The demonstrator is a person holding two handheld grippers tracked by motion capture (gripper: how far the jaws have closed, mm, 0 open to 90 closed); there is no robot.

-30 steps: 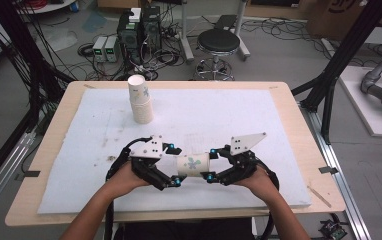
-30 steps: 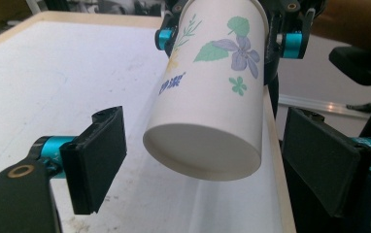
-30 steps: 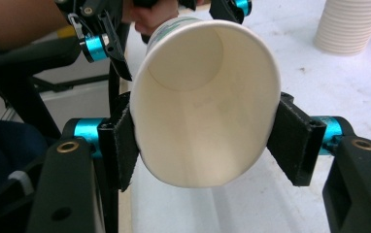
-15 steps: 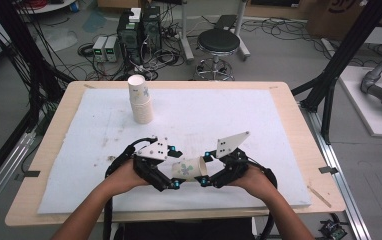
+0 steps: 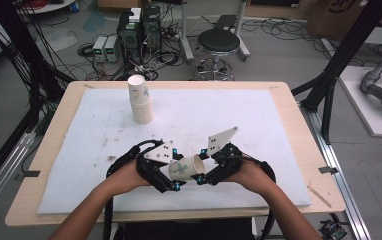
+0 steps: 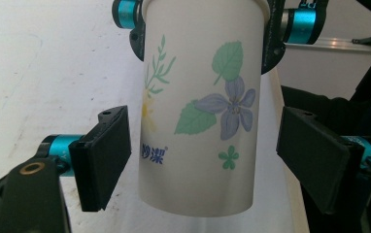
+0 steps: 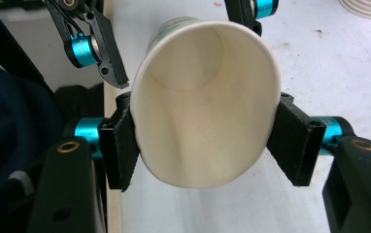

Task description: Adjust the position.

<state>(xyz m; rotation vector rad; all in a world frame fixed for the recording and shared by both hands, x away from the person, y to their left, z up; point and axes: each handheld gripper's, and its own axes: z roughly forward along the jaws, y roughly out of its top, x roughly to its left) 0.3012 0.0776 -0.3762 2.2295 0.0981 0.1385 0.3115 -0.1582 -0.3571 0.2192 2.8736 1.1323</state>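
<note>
A white paper cup [image 5: 185, 168] with a floral print lies on its side just above the white mat, near the front edge. My right gripper [image 5: 205, 176] is shut on the cup's [image 7: 200, 116] rim end, and its jaws squeeze the mouth into an oval. My left gripper [image 5: 171, 181] surrounds the base end; in the left gripper view its jaws stand open, with a gap between each pad and the cup [image 6: 200, 111]. The right gripper [image 7: 208, 143] looks into the hollow cup. The left gripper [image 6: 210, 155] sees the cup's printed side.
A stack of upturned paper cups [image 5: 140, 100] stands at the back left of the white mat [image 5: 239, 115], and its edge [image 7: 368, 5] appears in the right gripper view. The wooden table edge [image 5: 179, 214] runs just below both hands.
Both hands have drawn closer together around the cup. The cup has shifted slightly toward the front edge and now sits tilted between them.
</note>
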